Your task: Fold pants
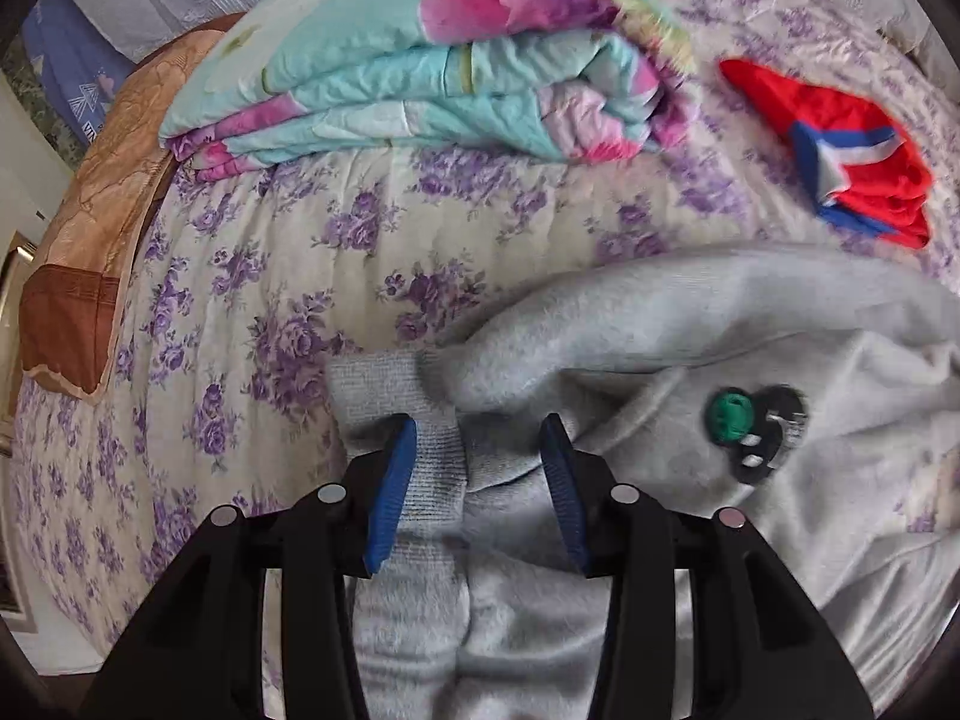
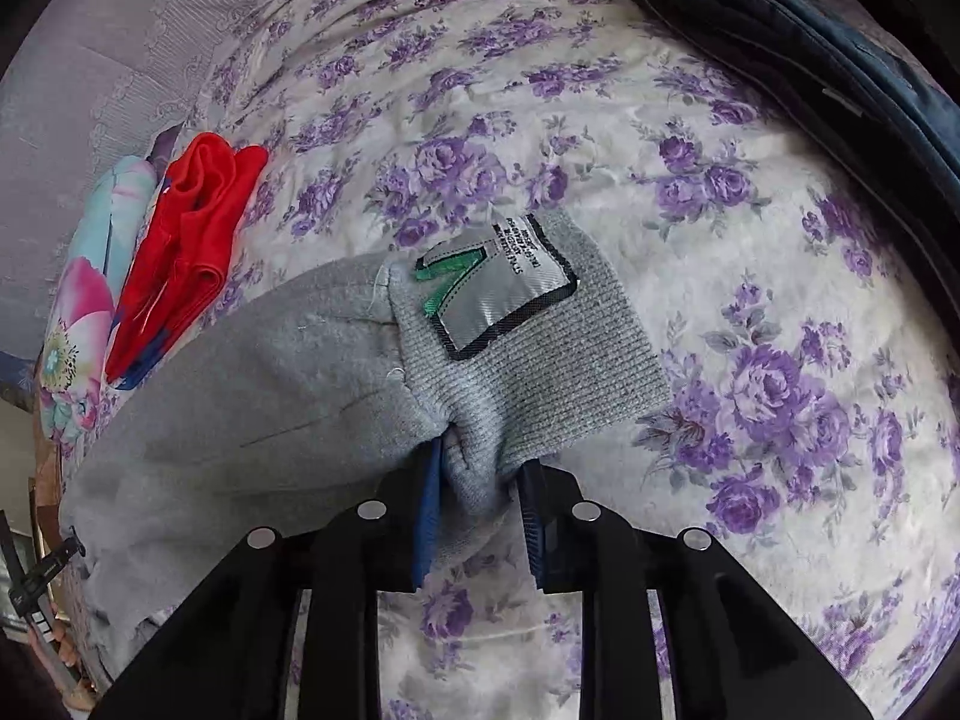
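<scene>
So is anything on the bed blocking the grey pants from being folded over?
Nothing visible does. The grey pants lie on bare floral bedding; the red garment and folded quilt sit beyond them, apart, and dark clothing lies at the far edge.

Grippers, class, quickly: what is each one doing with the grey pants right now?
Left gripper: shut on the grey pants, at a ribbed cuff.
Right gripper: shut on the pants, at the ribbed cuff with the label.
</scene>
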A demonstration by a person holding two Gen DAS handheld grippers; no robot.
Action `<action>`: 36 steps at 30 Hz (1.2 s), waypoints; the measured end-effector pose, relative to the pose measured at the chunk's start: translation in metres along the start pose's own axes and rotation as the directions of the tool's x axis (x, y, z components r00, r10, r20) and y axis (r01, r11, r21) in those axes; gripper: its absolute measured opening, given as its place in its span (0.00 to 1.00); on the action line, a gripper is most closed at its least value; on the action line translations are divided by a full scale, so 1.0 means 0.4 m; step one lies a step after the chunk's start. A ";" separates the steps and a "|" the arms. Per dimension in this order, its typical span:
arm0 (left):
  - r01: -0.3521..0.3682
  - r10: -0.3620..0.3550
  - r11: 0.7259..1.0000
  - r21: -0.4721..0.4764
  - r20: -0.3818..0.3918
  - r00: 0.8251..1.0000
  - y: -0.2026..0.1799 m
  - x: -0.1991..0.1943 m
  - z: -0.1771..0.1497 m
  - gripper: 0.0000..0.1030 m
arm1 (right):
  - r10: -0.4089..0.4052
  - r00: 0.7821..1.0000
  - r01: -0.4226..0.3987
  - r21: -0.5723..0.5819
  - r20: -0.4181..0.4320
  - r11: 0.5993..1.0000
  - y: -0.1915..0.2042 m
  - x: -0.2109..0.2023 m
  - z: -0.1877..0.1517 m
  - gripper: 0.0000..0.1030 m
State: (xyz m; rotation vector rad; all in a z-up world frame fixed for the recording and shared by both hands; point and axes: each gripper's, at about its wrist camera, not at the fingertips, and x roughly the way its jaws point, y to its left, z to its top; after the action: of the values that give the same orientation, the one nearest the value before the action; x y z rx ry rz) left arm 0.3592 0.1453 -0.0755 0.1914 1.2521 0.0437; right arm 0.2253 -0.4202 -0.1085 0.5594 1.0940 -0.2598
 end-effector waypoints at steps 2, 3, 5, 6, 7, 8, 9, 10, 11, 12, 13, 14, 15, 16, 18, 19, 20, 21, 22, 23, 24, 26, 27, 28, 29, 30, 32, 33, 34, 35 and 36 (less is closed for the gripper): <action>0.010 -0.013 0.999 -0.039 -0.084 0.996 0.019 0.091 0.019 0.42 | -0.076 0.997 0.075 -0.046 -0.024 0.996 0.028 -0.024 -0.005 0.40; 0.011 -0.014 0.999 -0.044 -0.065 0.998 0.025 0.093 0.026 0.43 | -0.127 0.992 0.125 -0.066 -0.019 0.990 0.042 -0.049 -0.015 0.44; 0.015 -0.017 1.000 -0.025 -0.064 0.998 0.025 0.080 0.028 0.43 | -0.161 0.986 0.164 -0.125 0.039 0.978 0.081 -0.124 -0.047 0.45; 0.029 -0.030 0.999 -0.015 -0.063 0.998 0.028 0.070 0.024 0.41 | -0.143 0.987 0.153 -0.156 0.073 0.976 0.107 -0.166 -0.069 0.45; 0.054 -0.054 0.999 -0.001 -0.061 0.997 0.034 0.055 0.017 0.41 | -0.109 0.989 0.126 -0.190 0.099 0.974 0.138 -0.207 -0.093 0.47; 0.093 -0.092 0.996 0.013 -0.055 0.994 0.043 0.034 0.010 0.41 | -0.062 0.992 0.087 -0.227 0.114 0.970 0.169 -0.243 -0.118 0.53; 0.132 -0.131 0.991 0.025 -0.043 0.990 0.057 0.010 0.006 0.41 | -0.009 0.992 0.042 -0.267 0.123 0.963 0.203 -0.274 -0.143 0.57; 0.155 -0.154 0.987 0.038 -0.026 0.988 0.073 -0.016 0.004 0.42 | 0.040 0.991 0.001 -0.306 0.129 0.952 0.237 -0.299 -0.170 0.61; 0.158 -0.159 0.986 0.055 0.000 0.987 0.089 -0.044 0.007 0.42 | 0.077 0.988 -0.027 -0.340 0.132 0.940 0.270 -0.318 -0.196 0.62; 0.148 -0.151 0.986 0.077 0.032 0.988 0.105 -0.069 0.014 0.52 | 0.100 0.986 -0.044 -0.372 0.134 0.927 0.302 -0.330 -0.223 0.62; 0.126 -0.133 0.987 0.103 0.065 0.989 0.117 -0.090 0.024 0.62 | 0.122 0.984 -0.060 -0.402 0.132 0.914 0.337 -0.334 -0.249 0.62; 0.103 -0.116 0.986 0.130 0.095 0.989 0.125 -0.105 0.038 0.84 | 0.144 0.981 -0.077 -0.427 0.127 0.901 0.366 -0.335 -0.274 0.62; 0.092 -0.111 0.983 0.160 0.117 0.987 0.130 -0.112 0.053 0.90 | 0.160 0.980 -0.093 -0.448 0.115 0.889 0.392 -0.333 -0.298 0.62; 0.091 -0.117 0.977 0.194 0.126 0.985 0.131 -0.115 0.074 0.90 | 0.170 0.981 -0.106 -0.466 0.097 0.879 0.413 -0.324 -0.320 0.62; 0.130 -0.165 0.958 0.257 0.121 0.979 0.122 -0.102 0.107 0.90 | 0.168 0.984 -0.116 -0.487 0.064 0.865 0.454 -0.311 -0.360 0.62; 0.174 -0.211 0.938 0.299 0.096 0.973 0.114 -0.087 0.117 0.90 | 0.160 0.986 -0.113 -0.495 0.053 0.862 0.468 -0.305 -0.378 0.62; 0.211 -0.245 0.918 0.337 0.061 0.968 0.094 -0.070 0.126 0.90 | 0.152 0.987 -0.108 -0.501 0.046 0.858 0.476 -0.300 -0.389 0.62; 0.234 -0.263 0.900 0.368 0.031 0.964 0.079 -0.044 0.122 0.90 | 0.141 0.989 -0.100 -0.505 0.044 0.857 0.481 -0.300 -0.396 0.62; 0.243 -0.269 0.884 0.399 0.009 0.963 0.067 -0.023 0.119 0.90 | 0.132 0.990 -0.091 -0.506 0.045 0.858 0.483 -0.298 -0.403 0.62; 0.251 -0.275 0.870 0.424 -0.003 0.961 0.049 -0.006 0.114 0.90 | 0.122 0.992 -0.083 -0.503 0.045 0.860 0.486 -0.298 -0.402 0.62; 0.261 -0.286 0.858 0.443 -0.009 0.958 0.040 0.012 0.106 0.90 | 0.113 0.993 -0.076 -0.500 0.044 0.863 0.488 -0.294 -0.396 0.62; 0.297 -0.326 0.843 0.448 -0.014 0.945 0.034 0.037 0.101 0.72 | 0.096 0.995 -0.062 -0.517 0.039 0.854 0.509 -0.283 -0.371 0.62; 0.330 -0.352 0.831 0.447 -0.037 0.935 0.032 0.050 0.100 0.52 | 0.095 0.995 -0.059 -0.544 0.038 0.837 0.539 -0.275 -0.353 0.62; 0.365 -0.374 0.820 0.441 -0.071 0.925 0.030 0.064 0.100 0.17 | 0.110 0.993 -0.070 -0.582 0.034 0.810 0.578 -0.265 -0.334 0.62; 0.384 -0.393 0.814 0.437 -0.074 0.917 0.029 0.069 0.098 0.14 | 0.143 0.990 -0.100 -0.626 0.018 0.773 0.624 -0.253 -0.309 0.62; 0.367 -0.387 0.812 0.454 -0.052 0.921 0.026 0.062 0.090 0.12 | 0.181 0.983 -0.142 -0.673 -0.012 0.726 0.674 -0.236 -0.282 0.62; 0.330 -0.371 0.809 0.486 -0.012 0.928 0.019 0.043 0.072 0.12 | 0.242 0.968 -0.202 -0.760 -0.060 0.618 0.783 -0.193 -0.228 0.63; 0.330 -0.376 0.812 0.481 -0.001 0.927 0.023 0.036 0.069 0.12 | 0.258 0.962 -0.220 -0.800 -0.084 0.558 0.839 -0.163 -0.206 0.66; 0.340 -0.388 0.815 0.469 0.005 0.922 0.031 0.029 0.068 0.12 | 0.263 0.958 -0.236 -0.827 -0.111 0.511 0.892 -0.126 -0.186 0.69; 0.352 -0.401 0.818 0.456 0.012 0.916 0.040 0.022 0.068 0.12 | 0.260 0.955 -0.255 -0.842 -0.142 0.476 0.943 -0.085 -0.170 0.69; 0.361 -0.413 0.819 0.446 0.020 0.911 0.048 0.015 0.067 0.12 | 0.252 0.950 -0.285 -0.846 -0.185 0.451 0.987 -0.039 -0.153 0.69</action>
State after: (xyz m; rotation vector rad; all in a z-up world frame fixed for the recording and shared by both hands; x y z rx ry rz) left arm 0.3878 0.1620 -0.0699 0.3155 1.1495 -0.6028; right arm 0.3548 -0.0588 0.0027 -0.2094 0.9942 0.6021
